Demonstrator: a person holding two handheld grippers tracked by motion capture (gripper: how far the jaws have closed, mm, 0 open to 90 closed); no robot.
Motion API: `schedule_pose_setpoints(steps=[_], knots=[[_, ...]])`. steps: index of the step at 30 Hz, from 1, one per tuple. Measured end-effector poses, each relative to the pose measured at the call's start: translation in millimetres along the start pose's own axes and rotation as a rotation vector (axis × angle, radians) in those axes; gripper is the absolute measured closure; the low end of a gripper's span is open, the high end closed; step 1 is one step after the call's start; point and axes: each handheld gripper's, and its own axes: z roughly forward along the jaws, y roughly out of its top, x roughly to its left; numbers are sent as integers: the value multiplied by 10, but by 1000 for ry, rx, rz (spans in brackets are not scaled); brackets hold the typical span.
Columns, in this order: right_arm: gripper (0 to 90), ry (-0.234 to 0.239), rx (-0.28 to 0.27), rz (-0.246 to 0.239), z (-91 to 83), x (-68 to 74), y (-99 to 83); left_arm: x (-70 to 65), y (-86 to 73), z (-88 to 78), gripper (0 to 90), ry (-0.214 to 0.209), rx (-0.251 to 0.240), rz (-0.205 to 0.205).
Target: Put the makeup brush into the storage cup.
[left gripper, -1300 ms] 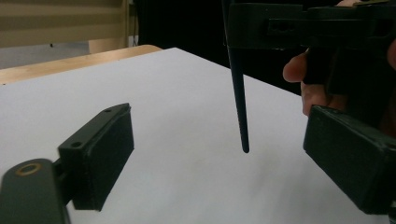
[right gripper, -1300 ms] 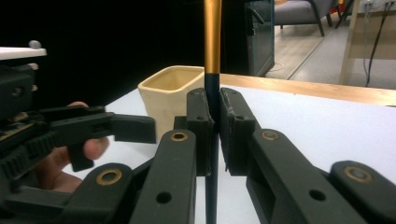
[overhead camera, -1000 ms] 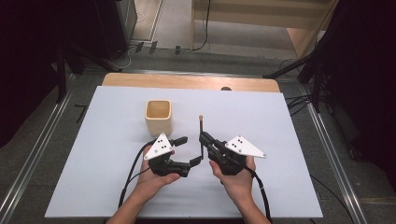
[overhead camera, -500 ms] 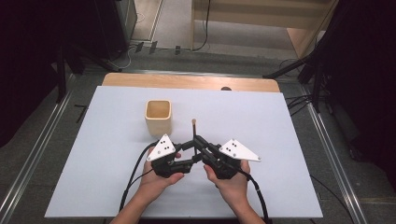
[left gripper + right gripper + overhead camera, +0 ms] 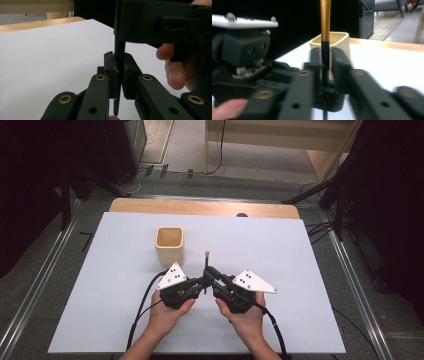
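Note:
A slim stick, dark below and gold above, stands upright between both grippers at the table's front middle. My left gripper has just been closing, and in the left gripper view its pads press on the dark shaft, so the left gripper is shut on the stick. My right gripper has just been opening. In the right gripper view the stick rises between its fingers with slim gaps on both sides, so the right gripper is slightly open.
A square wooden cup stands open-topped just behind and left of the grippers, also behind the stick as the cup. A white sheet covers the table, with a wooden edge at the back. Hands hold both grippers near the front.
The two grippers came together around the stick. The left jaws, wide apart a second ago, have closed on the shaft. The stick shifted slightly left with the right hand.

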Motion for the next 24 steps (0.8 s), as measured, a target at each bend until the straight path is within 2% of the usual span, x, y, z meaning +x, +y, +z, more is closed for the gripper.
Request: schedule_pose_setpoints(steps=[3,7,12,13,17,21,23,24], knots=[[677,-6,-5,12,-13,-5,48,-23,-13,13,848,7,12,22],[675,-8,6,39,-25,-34,136,-48,-44,40,848,3,28,47],[713,-3,22,56,-16,-64,193,-93,-59,65,848,2,40,78],[745,-3,32,56,-11,-65,205,-100,-64,72,848,-1,41,81],[841,-8,54,51,-11,-53,209,-94,-68,73,848,-5,41,77],[844,-11,44,40,-14,-47,211,-84,-64,56,838,-27,23,63],[845,-17,38,36,-20,-36,215,-88,-49,40,752,-37,11,68],[845,-18,36,22,-15,-29,210,-92,-38,32,675,-34,5,66]])
